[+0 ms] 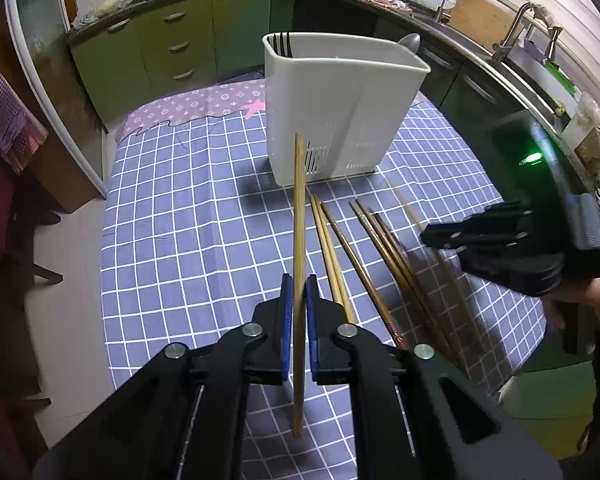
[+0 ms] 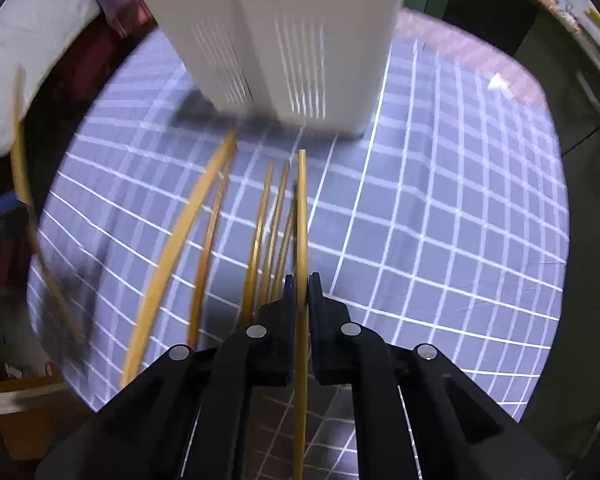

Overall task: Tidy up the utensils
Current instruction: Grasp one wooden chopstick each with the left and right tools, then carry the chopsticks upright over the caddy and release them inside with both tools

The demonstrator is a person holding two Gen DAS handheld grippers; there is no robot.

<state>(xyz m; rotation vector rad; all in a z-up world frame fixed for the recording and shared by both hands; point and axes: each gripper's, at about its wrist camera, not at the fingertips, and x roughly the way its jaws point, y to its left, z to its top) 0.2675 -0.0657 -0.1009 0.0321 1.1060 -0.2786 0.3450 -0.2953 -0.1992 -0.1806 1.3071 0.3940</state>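
My left gripper [image 1: 298, 292] is shut on a light wooden chopstick [image 1: 299, 208] and holds it above the table, pointing toward the white utensil caddy [image 1: 340, 108]. A fork and a spoon stand in the caddy. Several chopsticks [image 1: 364, 256] lie on the checked cloth to the right. My right gripper [image 2: 302, 286] is shut on another chopstick [image 2: 301, 208], low over the loose chopsticks [image 2: 216, 224], with the caddy [image 2: 284, 40] just ahead. The right gripper also shows in the left wrist view [image 1: 500, 236].
The table has a blue checked cloth [image 1: 188, 220] over a purple one. Green kitchen cabinets [image 1: 172, 48], a counter and a sink [image 1: 528, 60] surround the table. A chair with cloth stands at the left.
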